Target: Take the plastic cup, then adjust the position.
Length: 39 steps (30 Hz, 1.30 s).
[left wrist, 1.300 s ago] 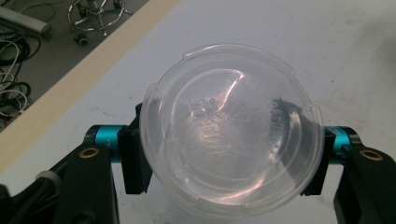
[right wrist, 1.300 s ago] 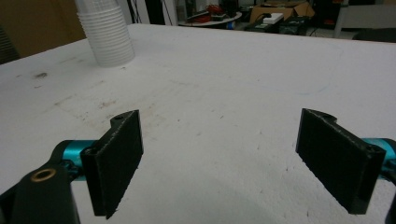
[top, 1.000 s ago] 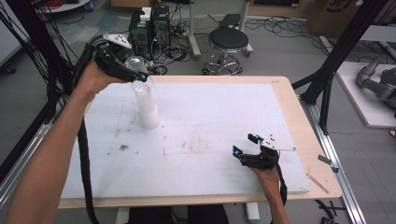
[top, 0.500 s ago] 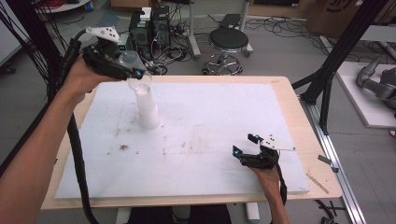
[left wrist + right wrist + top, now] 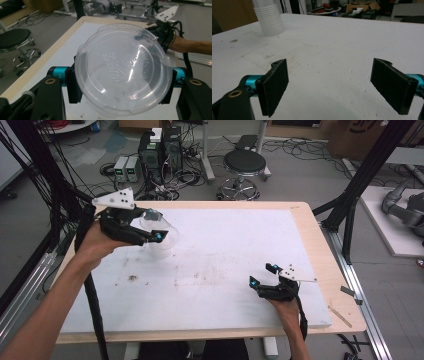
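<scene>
Your left gripper (image 5: pixel 150 234) clamped on a clear plastic cup (image 5: pixel 161 231) held tilted over the table's far left, just above the stack of cups (image 5: pixel 160 251), white sheet (image 5: pixel 220 260) bare mid-table, your right gripper (image 5: pixel 264 275) near the front right, jaws spread wide, holding nothing.

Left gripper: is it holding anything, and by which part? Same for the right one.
The left gripper holds a clear plastic cup by its side walls, a pad on each side. The right gripper holds nothing, its jaws wide apart over the table.
</scene>
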Each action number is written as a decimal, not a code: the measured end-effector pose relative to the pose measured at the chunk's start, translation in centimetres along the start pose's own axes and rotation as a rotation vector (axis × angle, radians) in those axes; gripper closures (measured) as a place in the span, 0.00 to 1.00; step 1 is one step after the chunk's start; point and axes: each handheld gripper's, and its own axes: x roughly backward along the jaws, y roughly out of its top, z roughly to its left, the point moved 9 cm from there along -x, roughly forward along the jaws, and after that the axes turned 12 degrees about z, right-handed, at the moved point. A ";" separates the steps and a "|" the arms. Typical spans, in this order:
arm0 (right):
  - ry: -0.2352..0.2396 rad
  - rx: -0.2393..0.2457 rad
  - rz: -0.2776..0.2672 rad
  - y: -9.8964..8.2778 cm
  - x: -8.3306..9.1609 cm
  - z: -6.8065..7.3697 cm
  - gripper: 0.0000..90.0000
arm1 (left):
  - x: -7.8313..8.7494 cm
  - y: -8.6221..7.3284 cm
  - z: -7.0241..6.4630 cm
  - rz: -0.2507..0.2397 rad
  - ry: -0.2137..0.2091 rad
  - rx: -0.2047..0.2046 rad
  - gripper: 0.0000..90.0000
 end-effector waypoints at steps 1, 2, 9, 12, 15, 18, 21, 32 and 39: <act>0.000 -0.002 0.001 0.0 0.0 0.0 0.17 | -0.3 -0.2 -0.5 -0.019 -0.012 0.000 0.42; 0.000 -0.001 0.001 0.0 0.0 0.0 0.17 | -0.7 -0.5 -1.0 -0.029 -0.026 -0.005 0.42; -0.003 0.003 0.008 -0.1 0.0 0.0 0.17 | -3.1 -2.8 -3.1 -0.071 -0.077 -0.003 0.42; -0.004 -0.001 0.004 0.0 0.0 0.0 0.17 | -4.0 -3.7 -3.7 -0.091 -0.088 0.009 0.42; -0.004 -0.001 0.004 0.0 0.0 0.0 0.17 | -4.6 -4.6 -4.3 -0.106 -0.097 0.012 0.42; -0.002 -0.004 0.011 -0.1 -0.1 -0.1 0.17 | -5.0 -5.2 -4.5 -0.128 -0.105 0.030 0.42; -0.005 -0.004 0.011 -0.1 -0.1 -0.1 0.17 | -5.4 -5.6 -4.6 -0.136 -0.111 0.035 0.42; -0.002 -0.003 0.002 0.0 0.0 -0.1 0.17 | -5.9 -5.5 -5.1 -0.168 -0.114 0.023 0.42; 0.013 -0.007 0.001 0.0 0.0 -0.1 0.17 | -6.1 -5.8 -5.1 -0.187 -0.114 0.020 0.42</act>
